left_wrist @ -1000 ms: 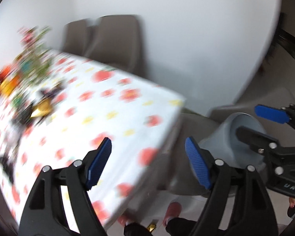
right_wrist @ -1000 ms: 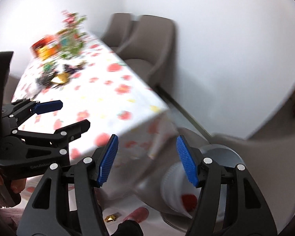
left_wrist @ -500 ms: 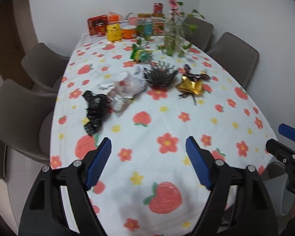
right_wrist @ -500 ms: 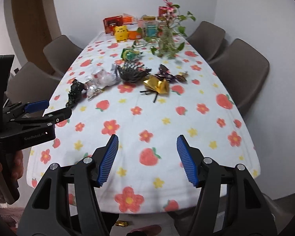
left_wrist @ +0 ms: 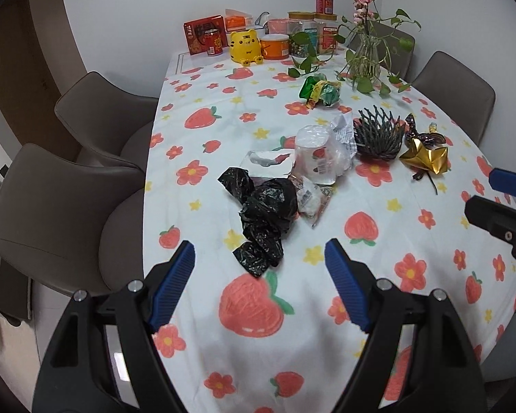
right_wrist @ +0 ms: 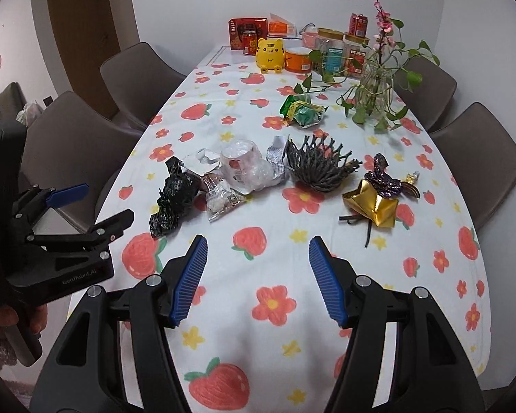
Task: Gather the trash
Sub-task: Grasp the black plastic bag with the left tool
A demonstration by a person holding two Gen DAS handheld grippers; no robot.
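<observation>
Trash lies across the middle of the strawberry-print tablecloth [left_wrist: 258,354] [right_wrist: 258,361]. A crumpled black bag [left_wrist: 263,218] [right_wrist: 172,199] is nearest. Beyond it lie a clear plastic cup [left_wrist: 314,160] [right_wrist: 240,165], small wrappers [left_wrist: 313,199] [right_wrist: 222,201], a dark mesh net [left_wrist: 378,136] [right_wrist: 320,165], gold foil [left_wrist: 426,160] [right_wrist: 373,203] and a green wrapper [left_wrist: 321,91] [right_wrist: 304,110]. My left gripper [left_wrist: 259,285] [right_wrist: 99,206] is open and empty, just short of the black bag. My right gripper [right_wrist: 258,277] [left_wrist: 492,192] is open and empty over bare cloth.
At the table's far end stand red boxes and cans [left_wrist: 204,36], a yellow tiger figure [left_wrist: 245,47], jars [right_wrist: 333,53] and a glass vase of vines [left_wrist: 366,58] [right_wrist: 378,82]. Grey chairs [left_wrist: 51,203] [right_wrist: 478,158] line both long sides. A hand [right_wrist: 3,320] holds the left gripper.
Both views swung from the table's corner, a wall and a grey bin round to the length of the table, then drew closer to the trash. Both grippers stayed open.
</observation>
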